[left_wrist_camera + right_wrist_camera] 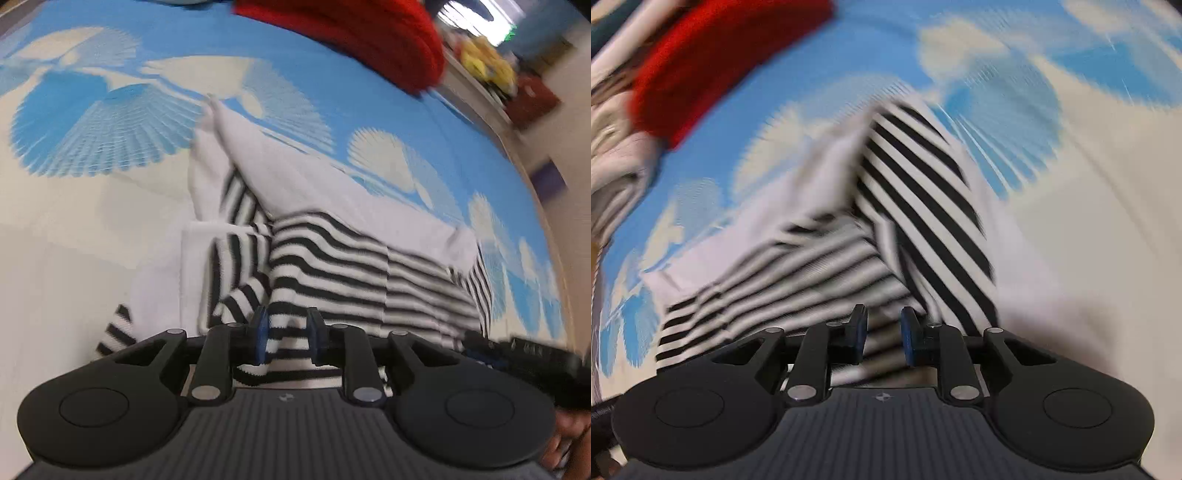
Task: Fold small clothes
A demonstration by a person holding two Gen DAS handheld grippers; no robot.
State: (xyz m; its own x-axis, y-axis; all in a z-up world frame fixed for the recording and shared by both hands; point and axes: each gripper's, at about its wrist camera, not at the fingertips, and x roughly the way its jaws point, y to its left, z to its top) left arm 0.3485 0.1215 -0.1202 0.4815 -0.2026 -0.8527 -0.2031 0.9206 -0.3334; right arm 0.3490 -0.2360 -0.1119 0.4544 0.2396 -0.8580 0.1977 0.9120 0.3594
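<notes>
A black-and-white striped garment (332, 258) with white parts lies bunched on a blue and cream patterned sheet (110, 129). In the left wrist view my left gripper (286, 338) is at its near edge, jaws a little apart, with a striped fold between the blue pads. In the right wrist view my right gripper (882, 338) sits at the garment's (905, 192) near edge, jaws a little apart, striped cloth between them. This view is blurred. The right gripper's body shows at the lower right of the left wrist view (532, 354).
A red garment (362, 37) lies at the far edge of the sheet; it also shows in the right wrist view (713, 55). Folded pale clothes (617, 177) lie at the left. A shelf with yellow and red items (495, 70) stands beyond the bed.
</notes>
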